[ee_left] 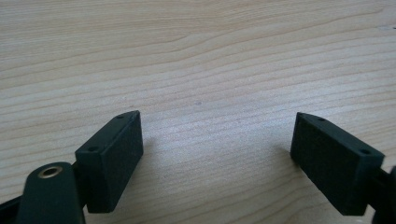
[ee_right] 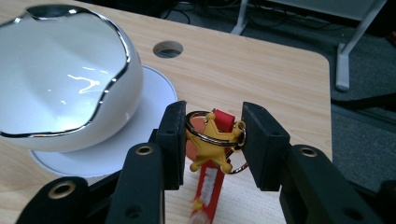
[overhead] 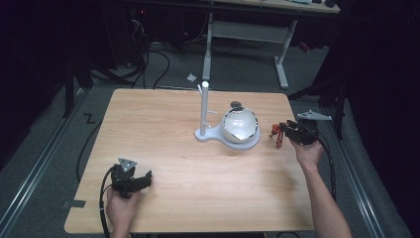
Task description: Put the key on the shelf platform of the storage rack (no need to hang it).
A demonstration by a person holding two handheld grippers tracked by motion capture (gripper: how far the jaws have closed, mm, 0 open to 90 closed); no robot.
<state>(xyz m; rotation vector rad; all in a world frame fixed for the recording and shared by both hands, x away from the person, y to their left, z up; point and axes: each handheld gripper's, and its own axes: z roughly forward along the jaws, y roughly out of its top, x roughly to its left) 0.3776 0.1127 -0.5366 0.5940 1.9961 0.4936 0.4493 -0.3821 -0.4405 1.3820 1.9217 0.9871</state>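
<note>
- Right hand-held gripper (ee_right: 212, 140): its jaws are drawn narrow on a keychain (ee_right: 212, 137), pads pressing the metal ring and the yellow star charm from either side; a red strap (ee_right: 205, 186) dangles below.
- Position of the keychain: pinched and apparently clear of the surface (overhead: 198, 188), near its right edge and just beside the white dish (ee_right: 60, 84) on its round base (ee_right: 140, 140). In the high view it appears as a small red item at the right hand-held gripper (overhead: 283, 131).
- Handling, judged: light, so a modest squeeze should suffice. The ring is stiff, thin and smooth, and may twist or slide between flat pads; the star charm looks rubbery and offers better friction; the strap is limp and will swing freely.
- Where to hold, judged: across the ring and star together, as now, rather than on the strap alone.
- Nearby hazard, judged: the dish looks glossy, hard and breakable; a swinging strap could brush it.
- White post (overhead: 203, 106): rises upright from the same base, left of the dish.
- Left hand-held gripper (ee_left: 217, 149): jaws spread wide with nothing between them, low over bare wood at the near left.
</note>
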